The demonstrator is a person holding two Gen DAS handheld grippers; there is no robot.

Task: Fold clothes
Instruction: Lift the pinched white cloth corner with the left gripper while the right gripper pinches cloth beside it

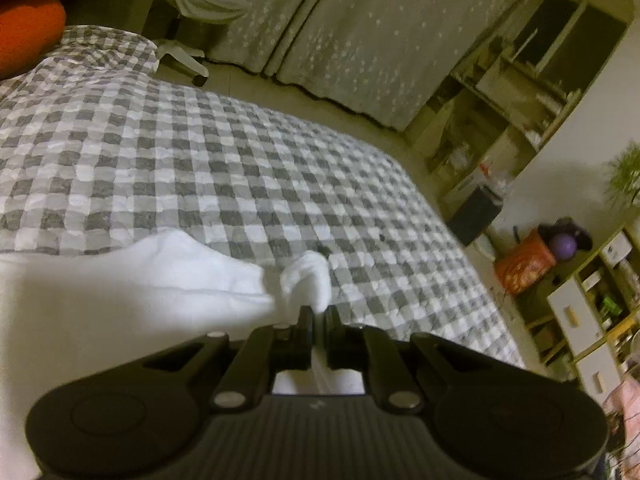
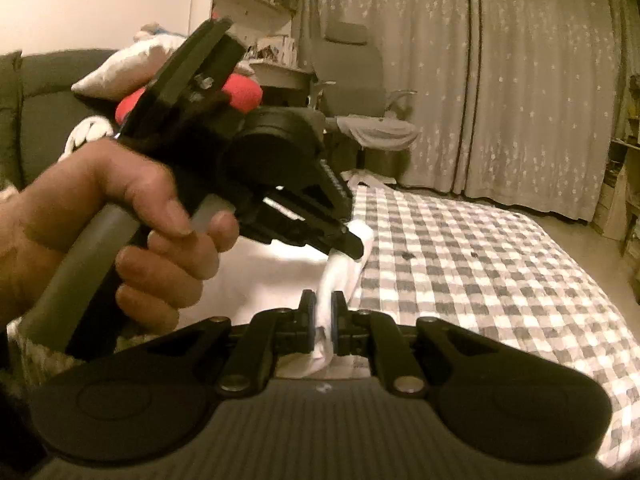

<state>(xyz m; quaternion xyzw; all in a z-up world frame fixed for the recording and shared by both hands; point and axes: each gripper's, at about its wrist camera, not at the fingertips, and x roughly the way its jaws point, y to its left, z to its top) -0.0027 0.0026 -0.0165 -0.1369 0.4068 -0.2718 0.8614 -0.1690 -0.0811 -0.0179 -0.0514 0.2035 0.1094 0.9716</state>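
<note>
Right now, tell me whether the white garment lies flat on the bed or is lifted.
Partly lifted: the left gripper and right gripper each pinch a bunched bit of the white garment above the checked bedspread.

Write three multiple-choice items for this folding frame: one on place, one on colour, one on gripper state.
1. Where does the white garment lie?
A. on the checked bed cover
B. on the office chair
C. on the floor

2. What colour are the bed cover's checks?
A. red and white
B. grey and white
C. blue and yellow

3. How does the right gripper stand?
A. wide open, empty
B. shut on a book
C. shut on the white garment

Key: 1 A, the cloth spreads over the cover; 2 B, grey and white squares show in both views; 3 C, white cloth is pinched between its pads.
</note>
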